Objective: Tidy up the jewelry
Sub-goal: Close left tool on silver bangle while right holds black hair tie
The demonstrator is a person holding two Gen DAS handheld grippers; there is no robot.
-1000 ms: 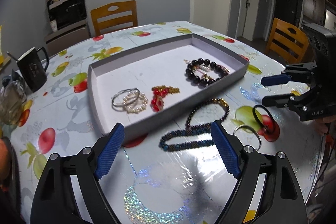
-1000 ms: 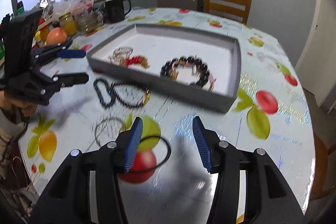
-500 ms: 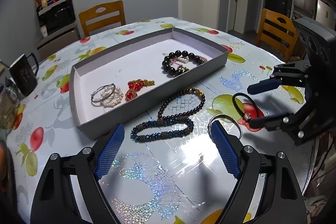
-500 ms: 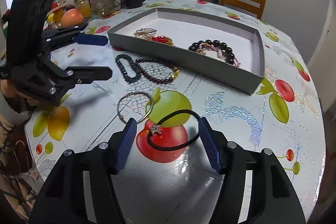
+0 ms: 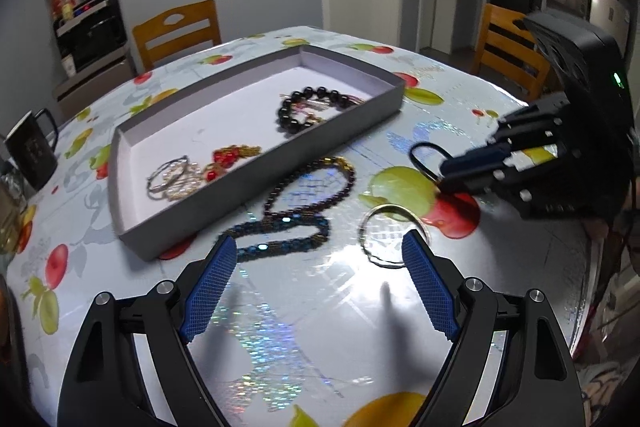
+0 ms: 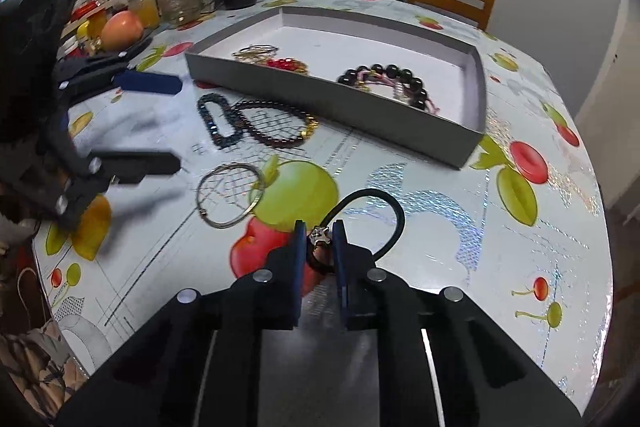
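Black cord bracelet (image 6: 376, 215), charm and all, is pinched between the right gripper (image 6: 319, 241) fingers near the table's (image 6: 460, 227) near edge; left gripper (image 5: 316, 279) hangs wide apart, holding nothing.

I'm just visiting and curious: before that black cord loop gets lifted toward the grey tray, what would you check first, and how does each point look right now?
1. Right tool closed on the black cord loop at its small metal charm: ok.
2. Loop free of the silver ring beside it: ok, they lie apart.
3. Grip firm enough to lift: cannot tell.
4. Bare floor in the grey tray for the loop: ok.
5. Left tool open and holding nothing: ok.
6. Beaded strands on the table outside the tray, not tangled with the loop: ok.
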